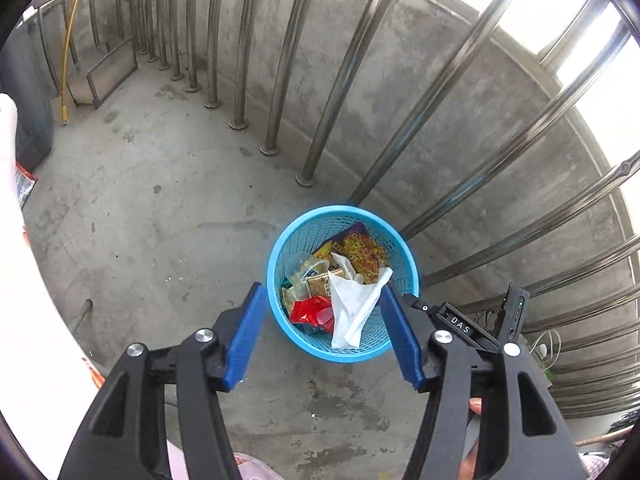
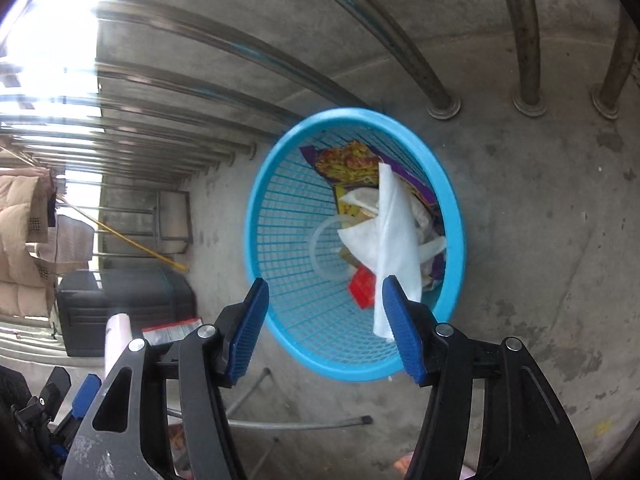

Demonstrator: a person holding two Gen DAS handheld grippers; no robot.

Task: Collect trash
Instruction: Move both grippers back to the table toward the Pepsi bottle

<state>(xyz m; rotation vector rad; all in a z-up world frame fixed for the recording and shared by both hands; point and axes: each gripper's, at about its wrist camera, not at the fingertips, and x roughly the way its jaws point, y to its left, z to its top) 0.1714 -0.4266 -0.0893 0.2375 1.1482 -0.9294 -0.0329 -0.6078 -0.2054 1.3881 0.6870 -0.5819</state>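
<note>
Landmark: blue plastic basket (image 1: 343, 216) (image 2: 448, 184), round, lattice mesh walls, smooth solid rim, standing upright on rough stained concrete floor (image 1: 160, 200) (image 2: 540, 200).

Materials: rail posts (image 1: 280, 80) (image 2: 432, 76) are polished steel tube with round base flanges, running in a curved row behind the basket, against a low concrete wall. Gripper pads are blue ribbed rubber on black matte arms.

Clearance: the basket's far rim sits close to the nearest posts; tight there. Floor to the basket's left in the left wrist view is bare and open. A thin metal rod (image 2: 280, 424) lies on the floor on the near side of the basket.

Contents: yellow-red printed snack wrapper (image 1: 362, 254) (image 2: 348, 162) against the far wall, white tissue (image 1: 352, 308) (image 2: 394, 236) draped on top, crumpled and soft, red wrapper (image 1: 310, 310) (image 2: 362, 288) low down, clear plastic cup (image 1: 308, 272) (image 2: 326, 248) beside it. All trash seen here is inside the basket.

Left gripper (image 1: 323, 330): jaws apart, nothing pinched, above the basket's near rim. Right gripper (image 2: 324, 326): jaws apart too; the tissue's lower end hangs against its right-hand pad, the opposite pad clear of it, so no grip.

A hand (image 1: 476, 406) shows at the left gripper's handle.
</note>
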